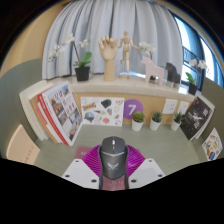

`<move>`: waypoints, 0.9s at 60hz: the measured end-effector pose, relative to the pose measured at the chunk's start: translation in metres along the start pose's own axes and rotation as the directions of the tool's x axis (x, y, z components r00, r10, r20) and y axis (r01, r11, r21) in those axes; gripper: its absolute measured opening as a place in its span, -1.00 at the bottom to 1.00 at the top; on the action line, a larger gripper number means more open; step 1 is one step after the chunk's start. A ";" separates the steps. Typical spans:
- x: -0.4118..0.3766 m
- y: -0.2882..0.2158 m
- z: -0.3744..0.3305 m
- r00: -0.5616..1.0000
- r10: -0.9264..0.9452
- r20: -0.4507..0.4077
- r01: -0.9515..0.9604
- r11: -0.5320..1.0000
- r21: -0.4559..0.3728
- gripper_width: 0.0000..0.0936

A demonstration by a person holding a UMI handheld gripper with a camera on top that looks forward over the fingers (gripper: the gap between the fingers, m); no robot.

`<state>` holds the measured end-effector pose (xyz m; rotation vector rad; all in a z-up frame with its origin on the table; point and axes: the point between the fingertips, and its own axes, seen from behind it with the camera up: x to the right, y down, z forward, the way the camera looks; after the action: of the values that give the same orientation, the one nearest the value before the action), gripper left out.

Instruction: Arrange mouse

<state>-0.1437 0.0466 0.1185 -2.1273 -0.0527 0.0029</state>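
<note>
Jaws [112, 176] closed on the mouse [111, 153], pink pads either side, above the tabletop [100, 135]. Beyond mouse: purple card w/ "7" [133, 108], small potted plants [139, 121], magazines [60, 112] leaning left, wooden hand [109, 57] on shelf behind.

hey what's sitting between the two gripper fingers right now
In the gripper view, a dark computer mouse sits between the pink-padded fingers of the gripper, its tail end toward the camera. Whether the pads actually press its sides cannot be told.
</note>
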 end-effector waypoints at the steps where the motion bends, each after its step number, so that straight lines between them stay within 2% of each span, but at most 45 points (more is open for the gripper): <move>1: 0.001 0.010 0.006 1.000 -0.001 0.001 0.001 1.000 -0.019 -0.39; 6: -0.003 0.051 0.028 1.000 0.002 0.014 -0.001 0.996 -0.087 -0.39; 14: -0.015 0.092 0.049 0.999 0.021 0.042 -0.015 0.988 -0.152 -0.39; 20: -0.021 0.113 0.059 0.999 0.015 0.047 -0.006 0.983 -0.185 -0.34; 25: -0.021 0.112 0.061 0.999 0.008 0.039 -0.001 0.986 -0.166 -0.28; 37: -0.021 0.112 0.060 0.998 0.045 0.032 -0.040 0.987 -0.156 0.09; 46: -0.020 0.104 0.041 1.000 0.019 0.021 -0.015 0.979 -0.205 0.79; 54: -0.021 0.044 -0.011 1.000 0.026 -0.007 -0.027 0.986 -0.164 0.81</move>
<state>-0.1627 0.0127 0.0864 -2.2922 -0.0225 0.0096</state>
